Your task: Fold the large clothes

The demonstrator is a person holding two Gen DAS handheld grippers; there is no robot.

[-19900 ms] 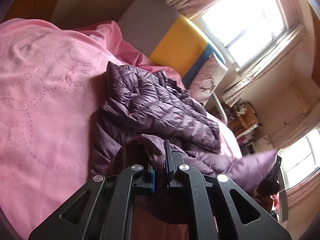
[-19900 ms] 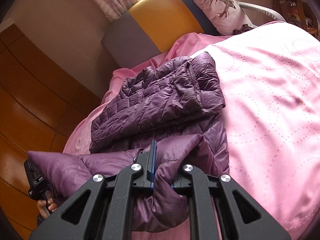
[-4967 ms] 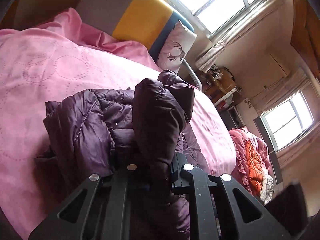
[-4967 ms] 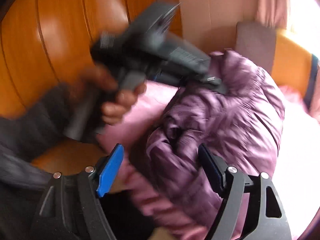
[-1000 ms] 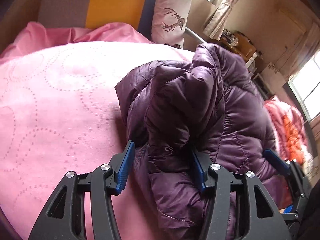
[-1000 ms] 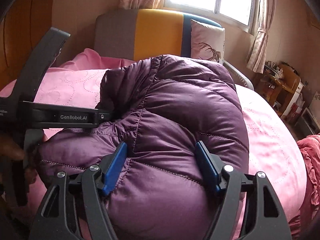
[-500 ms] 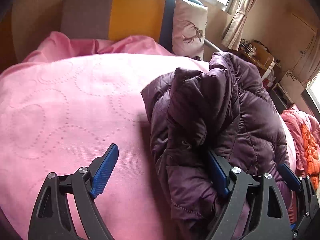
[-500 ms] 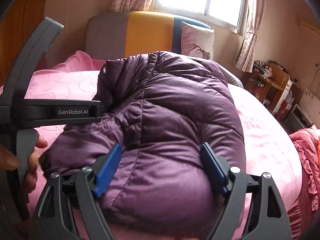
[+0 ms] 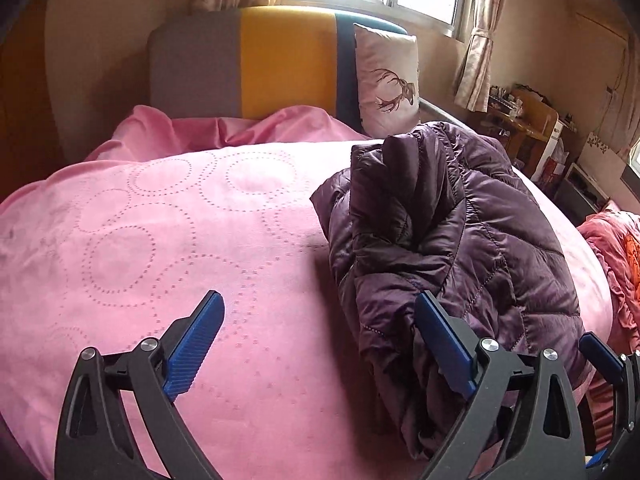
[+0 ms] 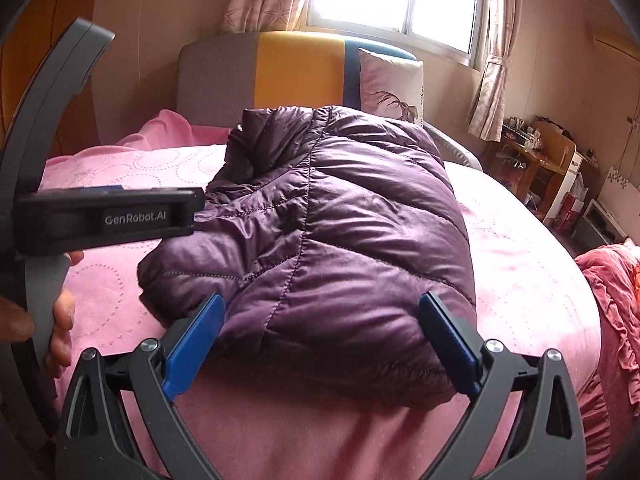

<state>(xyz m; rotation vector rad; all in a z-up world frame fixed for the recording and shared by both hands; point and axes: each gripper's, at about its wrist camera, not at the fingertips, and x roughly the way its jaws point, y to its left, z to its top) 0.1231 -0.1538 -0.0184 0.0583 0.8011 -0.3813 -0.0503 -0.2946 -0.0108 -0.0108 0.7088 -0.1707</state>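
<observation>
Purple quilted jacket (image 10: 344, 240) folded into a puffy bundle on the pink bedspread (image 9: 140, 240), well short of the yellow-and-grey headboard (image 10: 296, 76) and nearer the foot of the bed. Both tongs spread wide, pinching nothing: left gripper (image 9: 320, 344) off the jacket's left flank, one blue pad over bare bedspread and the other just at the jacket's edge; right gripper (image 10: 320, 344) framing the jacket's near end, whether touching it unclear.

Looks like the fold is essentially done. Likely risk from here: springy down filling pushing the layers apart, so the bundle loosens or the tucked folds on the left side slump out. Could also catch a pad on the near hem while pulling away and drag the top layer open. Some danger of the bundle slipping on the smooth bedspread toward the bed's right edge.

Left view shows the untidy side: stacked folds and a bunched ridge along the jacket's left edge. Right view hides that, showing mostly a smooth rounded top, but alone shows the left gripper's body and the hand (image 10: 60, 320) holding it, left of the jacket.
</observation>
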